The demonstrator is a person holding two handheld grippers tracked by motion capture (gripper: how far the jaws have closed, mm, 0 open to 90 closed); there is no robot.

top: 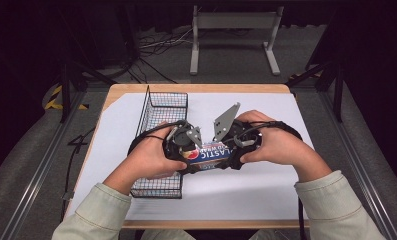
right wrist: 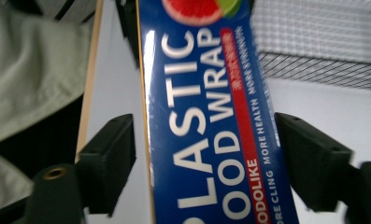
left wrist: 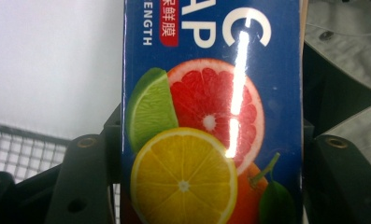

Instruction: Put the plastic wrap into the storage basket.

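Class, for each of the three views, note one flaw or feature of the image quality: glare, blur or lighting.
Left gripper view: a bright vertical streak of glare crosses the plastic wrap box. Right gripper view: the box lettering and wire basket are softly blurred. High view: the white table is brightly lit, while the surroundings fall into darkness.

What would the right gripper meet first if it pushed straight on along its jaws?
The right gripper points at the left gripper, along the blue wrap box lying between its jaws. Sliding on, it would probably meet the left gripper first; the wire basket lies beyond, though depth is unclear.
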